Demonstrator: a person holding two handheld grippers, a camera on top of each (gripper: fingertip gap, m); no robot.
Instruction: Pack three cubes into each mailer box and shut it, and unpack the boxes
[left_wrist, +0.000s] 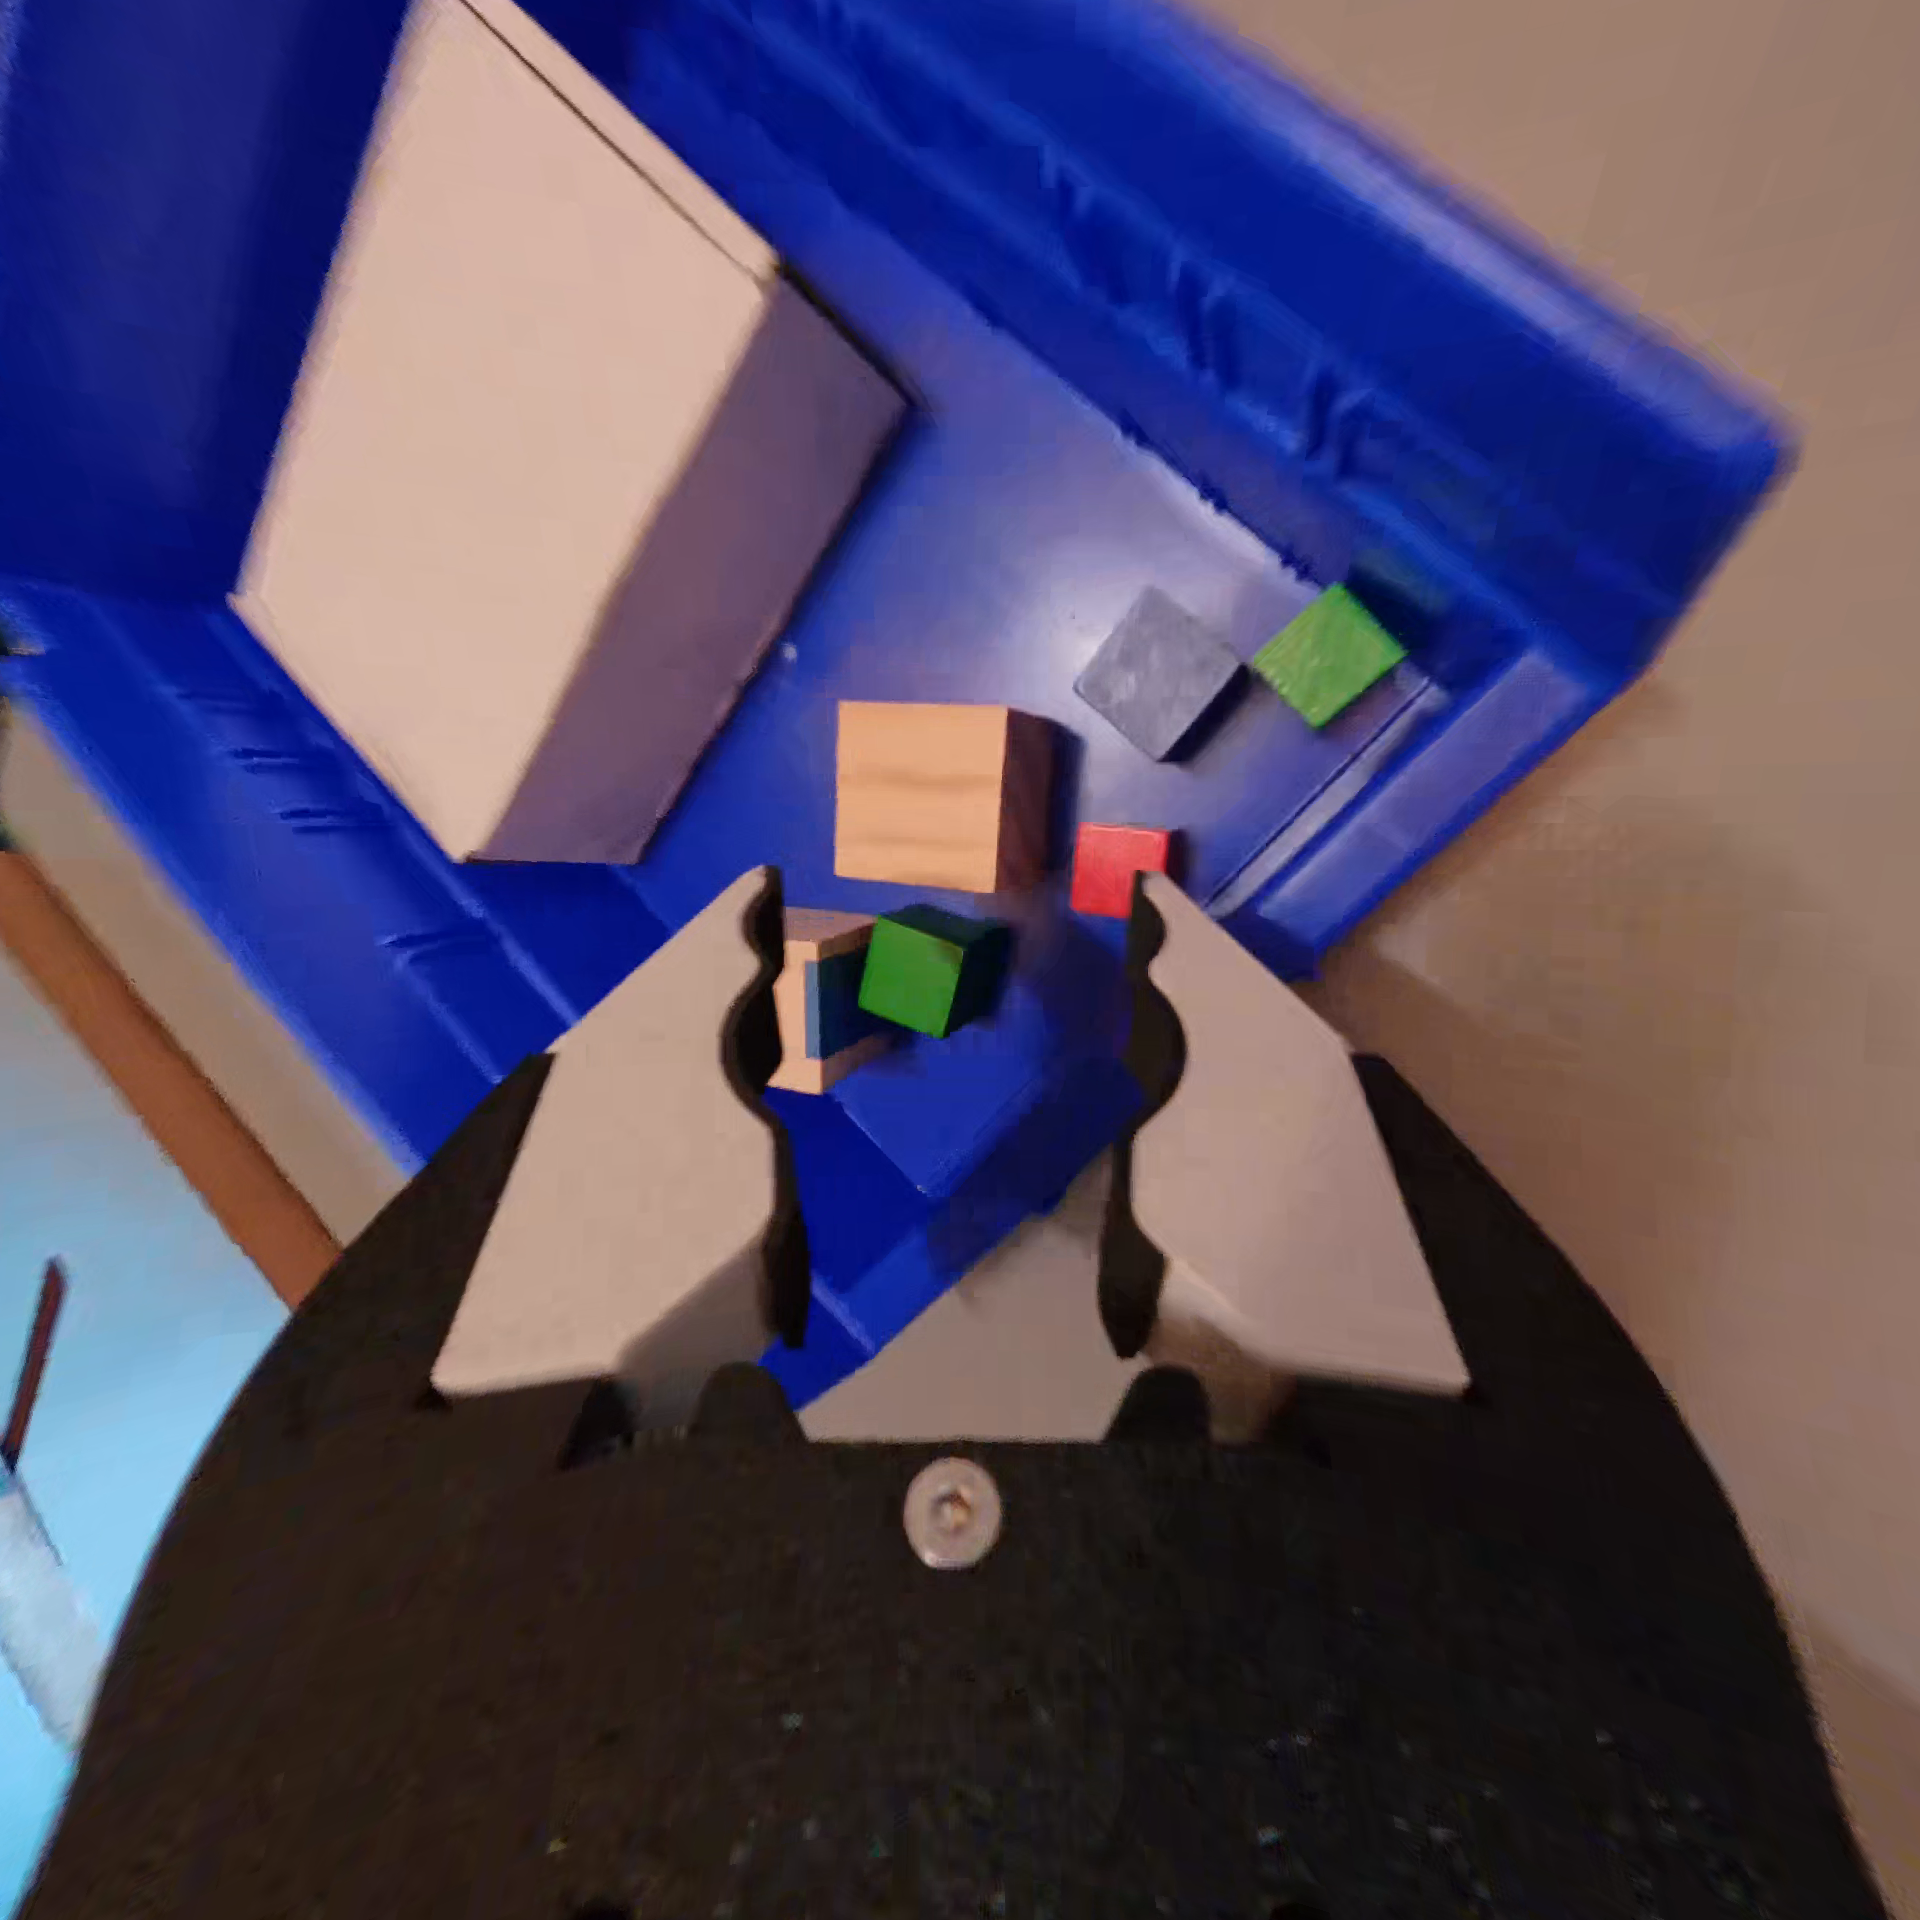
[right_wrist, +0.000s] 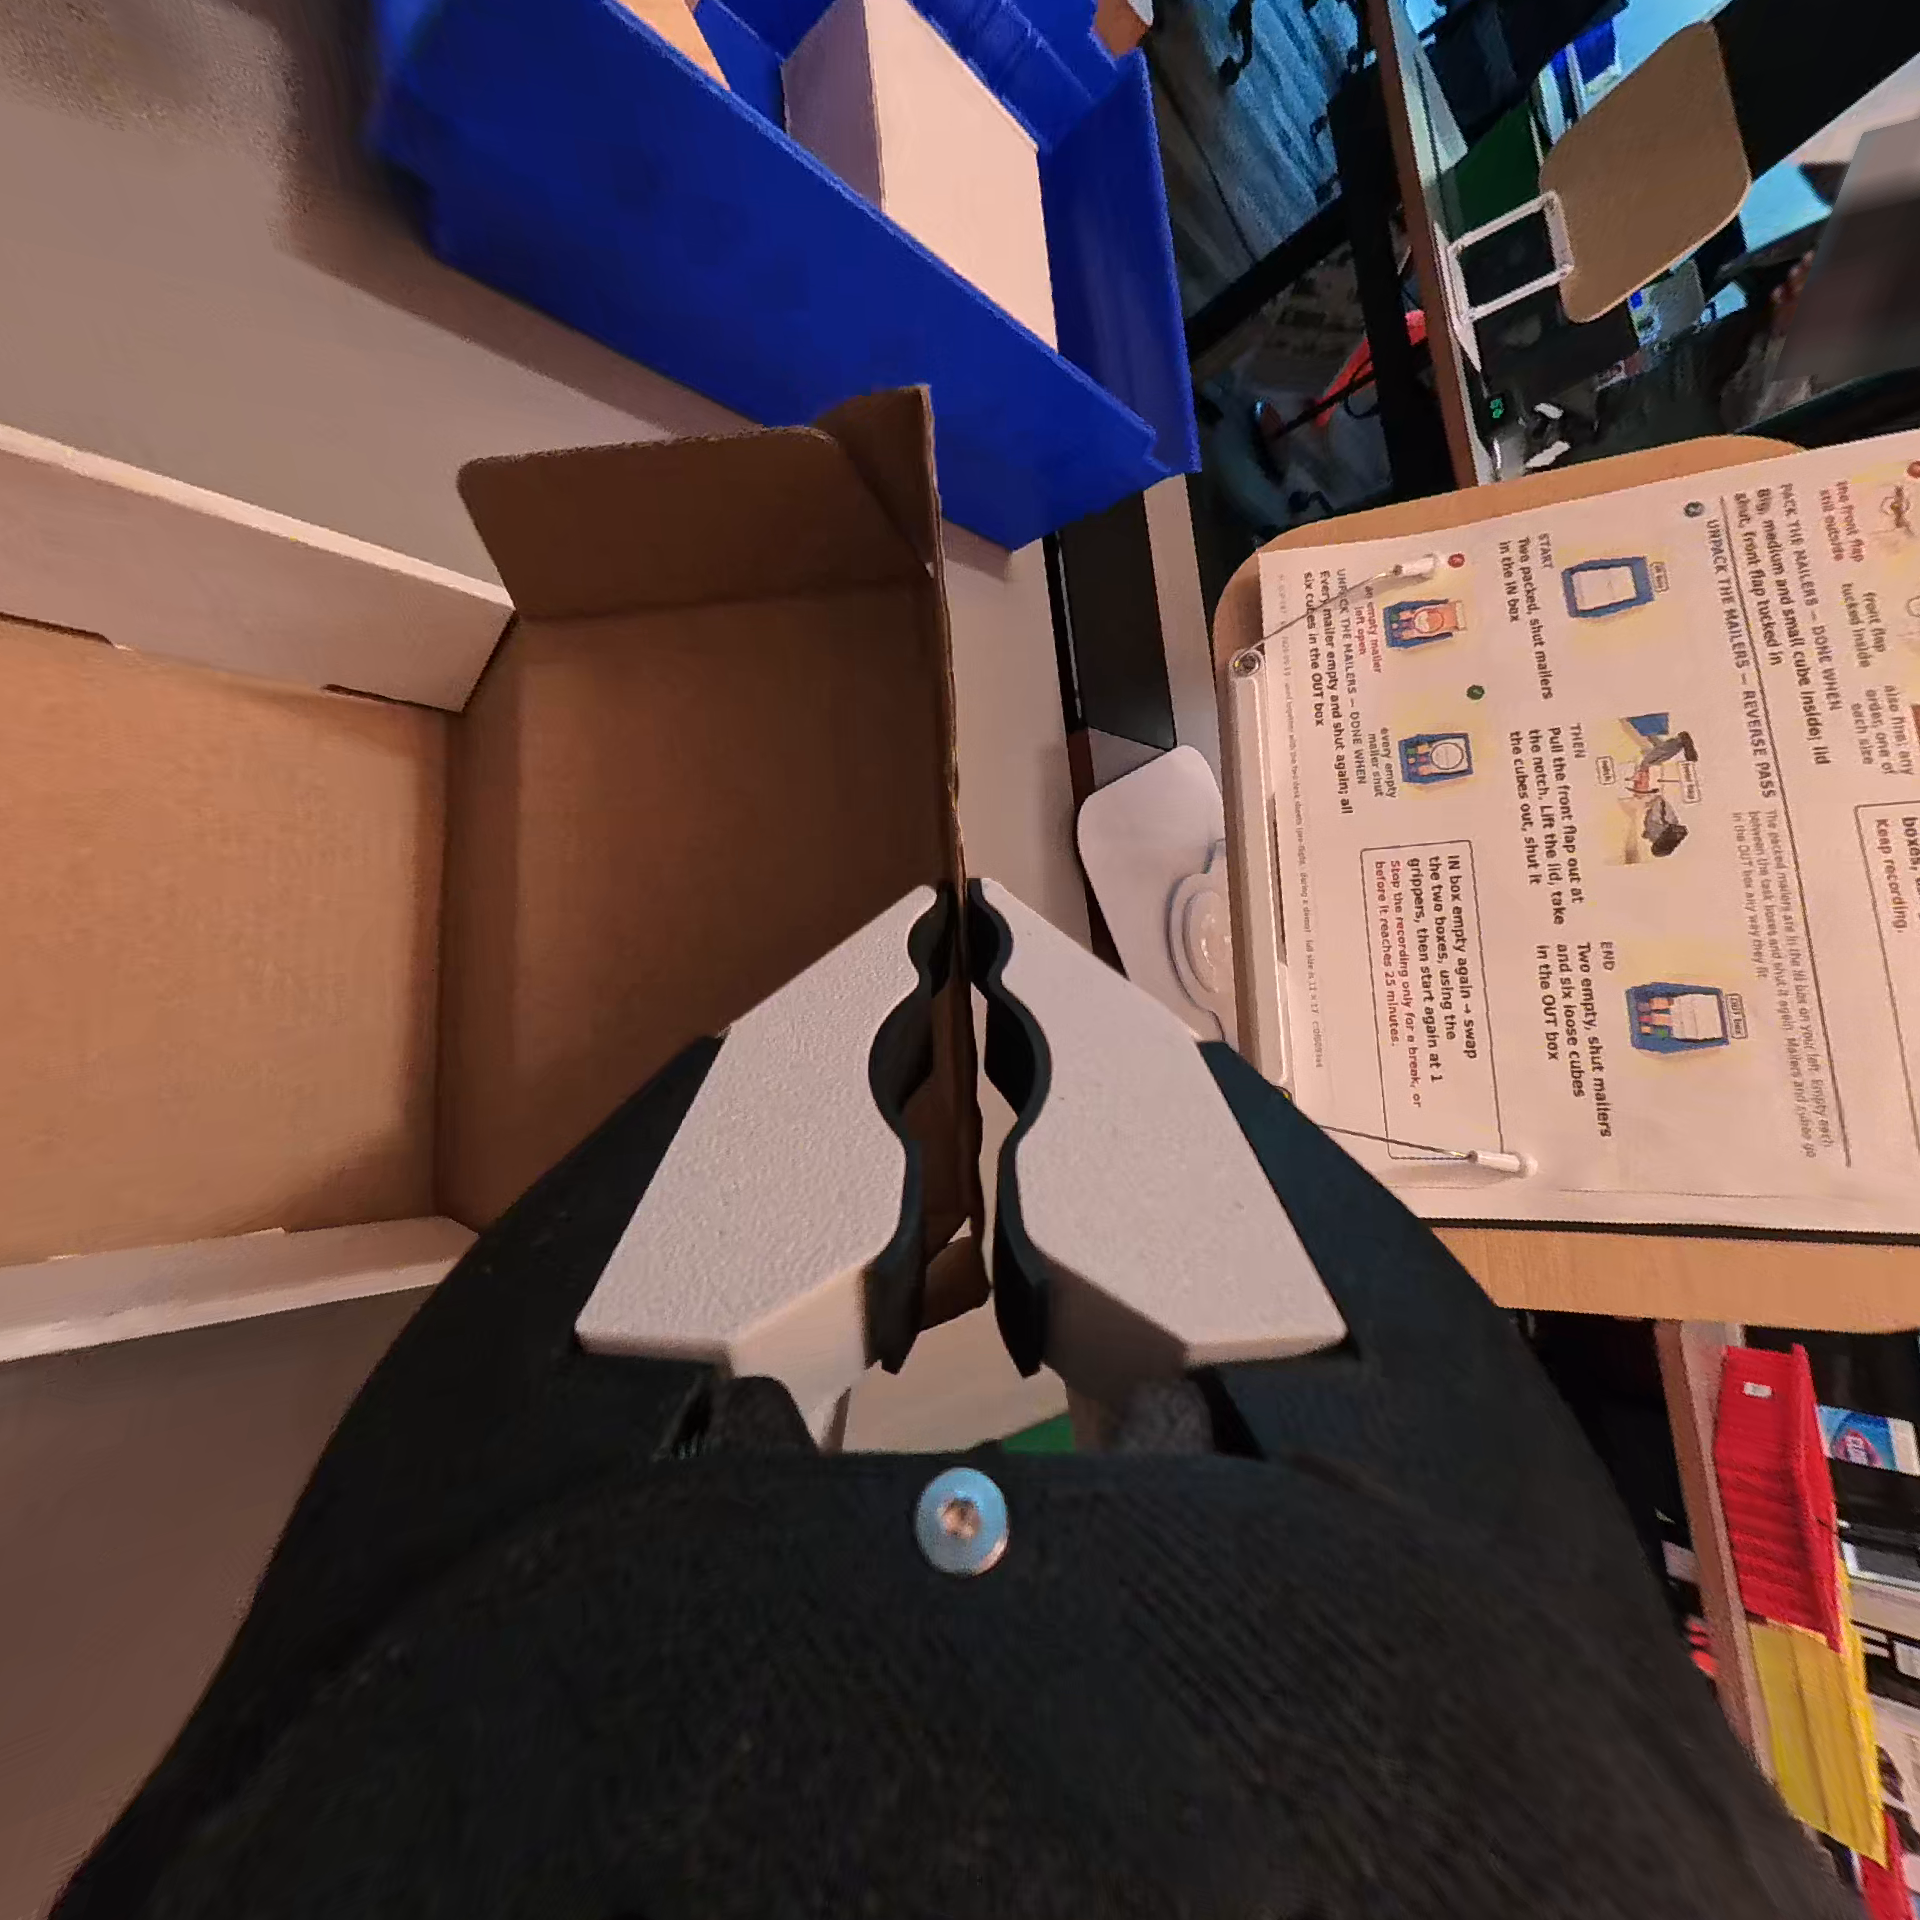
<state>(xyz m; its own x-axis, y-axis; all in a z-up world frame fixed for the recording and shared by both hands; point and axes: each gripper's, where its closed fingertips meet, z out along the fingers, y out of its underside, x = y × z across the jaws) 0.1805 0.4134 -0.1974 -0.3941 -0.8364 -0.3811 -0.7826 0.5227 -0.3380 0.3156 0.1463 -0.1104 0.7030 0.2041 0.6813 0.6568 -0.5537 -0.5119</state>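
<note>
In the left wrist view my left gripper (left_wrist: 954, 883) is open and empty above a blue bin (left_wrist: 1091, 312). In the bin lie a shut white mailer box (left_wrist: 520, 468), a big wooden cube (left_wrist: 925, 795), a smaller wooden cube (left_wrist: 805, 997) with a green cube (left_wrist: 920, 971) beside it, a red cube (left_wrist: 1112, 862), a grey cube (left_wrist: 1158, 670) and another green cube (left_wrist: 1325, 655). In the right wrist view my right gripper (right_wrist: 958, 894) is shut on the upright lid (right_wrist: 717, 727) of an open mailer box (right_wrist: 208, 935), whose inside shows bare brown cardboard.
A blue bin (right_wrist: 727, 239) holding a white mailer (right_wrist: 956, 177) stands beyond the open box. A printed instruction sheet on a wooden board (right_wrist: 1558, 831) lies to the right, past the table edge. Shelves and clutter fill the far right.
</note>
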